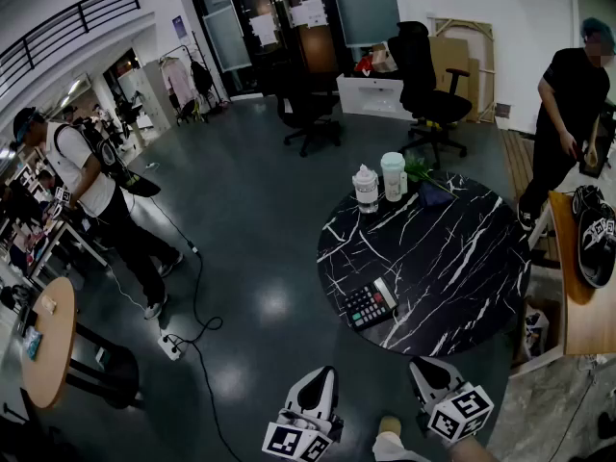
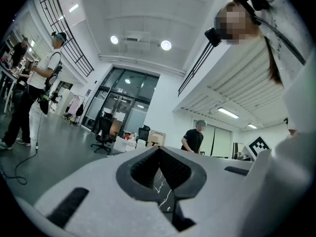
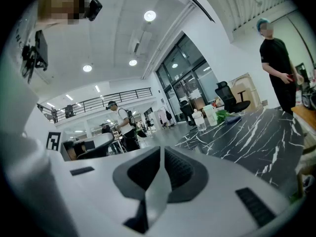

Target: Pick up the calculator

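Note:
The calculator (image 1: 369, 305), dark with rows of keys and a pale display, lies at the near left edge of the round black marble table (image 1: 452, 268). Both grippers hover low in the head view, short of the table. My left gripper (image 1: 322, 373) is below and left of the calculator, jaws together and empty. My right gripper (image 1: 424, 365) is just below the table's near rim, also shut on nothing. The calculator shows in neither gripper view. In the left gripper view the left gripper (image 2: 159, 150) shows closed tips. In the right gripper view the right gripper (image 3: 162, 151) points over the table (image 3: 256, 132).
Two lidded cups (image 1: 366, 188) (image 1: 393, 176), a green plant and a dark blue item (image 1: 430, 193) stand at the table's far edge. A wooden desk (image 1: 570, 296) flanks the right. A cable and power strip (image 1: 170, 346) lie on the floor at left. People (image 1: 96, 191) (image 1: 573, 94) stand around; office chairs (image 1: 433, 85) are behind.

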`<state>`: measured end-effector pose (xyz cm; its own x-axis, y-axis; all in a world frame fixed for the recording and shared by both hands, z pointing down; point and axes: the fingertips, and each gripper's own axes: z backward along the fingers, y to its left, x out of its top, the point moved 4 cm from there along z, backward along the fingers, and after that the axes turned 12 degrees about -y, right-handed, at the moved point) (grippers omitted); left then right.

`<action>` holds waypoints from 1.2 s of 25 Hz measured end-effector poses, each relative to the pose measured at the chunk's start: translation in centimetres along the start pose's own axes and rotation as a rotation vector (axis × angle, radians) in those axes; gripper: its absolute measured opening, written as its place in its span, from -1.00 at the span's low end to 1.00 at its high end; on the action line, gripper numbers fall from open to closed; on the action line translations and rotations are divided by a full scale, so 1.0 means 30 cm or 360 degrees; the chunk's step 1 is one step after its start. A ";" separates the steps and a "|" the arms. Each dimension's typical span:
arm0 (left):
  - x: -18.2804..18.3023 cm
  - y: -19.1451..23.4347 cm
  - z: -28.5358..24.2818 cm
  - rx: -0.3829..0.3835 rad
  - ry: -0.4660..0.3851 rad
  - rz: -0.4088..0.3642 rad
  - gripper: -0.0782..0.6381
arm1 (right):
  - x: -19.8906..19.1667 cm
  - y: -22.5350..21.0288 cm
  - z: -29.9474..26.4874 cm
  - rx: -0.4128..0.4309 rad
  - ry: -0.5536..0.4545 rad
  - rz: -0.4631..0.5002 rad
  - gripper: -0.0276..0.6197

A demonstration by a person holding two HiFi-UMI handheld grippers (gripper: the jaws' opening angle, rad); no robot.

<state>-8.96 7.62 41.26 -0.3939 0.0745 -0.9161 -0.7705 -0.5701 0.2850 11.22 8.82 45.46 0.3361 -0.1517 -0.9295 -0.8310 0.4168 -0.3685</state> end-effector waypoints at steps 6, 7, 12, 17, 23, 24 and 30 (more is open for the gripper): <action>-0.112 0.096 -0.103 0.0064 0.0026 -0.0033 -0.76 | -0.056 -0.180 -0.166 -0.0027 0.0177 -0.0089 -0.86; -0.126 0.107 -0.113 0.0068 0.0041 -0.0033 -0.76 | -0.068 -0.201 -0.194 -0.0028 0.0210 -0.0127 -0.79; -0.169 0.186 -0.190 0.0100 0.0071 -0.0026 -0.76 | -0.104 -0.321 -0.345 -0.0049 0.0367 -0.0322 -0.51; -0.197 0.296 -0.269 0.0124 0.0063 -0.0035 -0.76 | -0.164 -0.439 -0.486 -0.0111 0.0542 -0.0467 -0.41; -0.263 0.428 -0.306 0.0208 0.0043 -0.0022 -0.76 | -0.263 -0.551 -0.600 -0.0166 0.0776 -0.0706 -0.40; -0.279 0.450 -0.305 0.0228 0.0043 -0.0017 -0.76 | -0.279 -0.561 -0.612 -0.0165 0.0814 -0.0743 -0.40; -0.383 0.529 -0.299 0.0294 0.0063 0.0015 -0.76 | -0.338 -0.585 -0.667 -0.0128 0.0976 -0.0943 -0.40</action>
<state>-12.18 -9.62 53.78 -0.3844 0.0352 -0.9225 -0.8471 -0.4106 0.3373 13.52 -14.88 61.08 0.4451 -0.7920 -0.4178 -0.6305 0.0540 -0.7743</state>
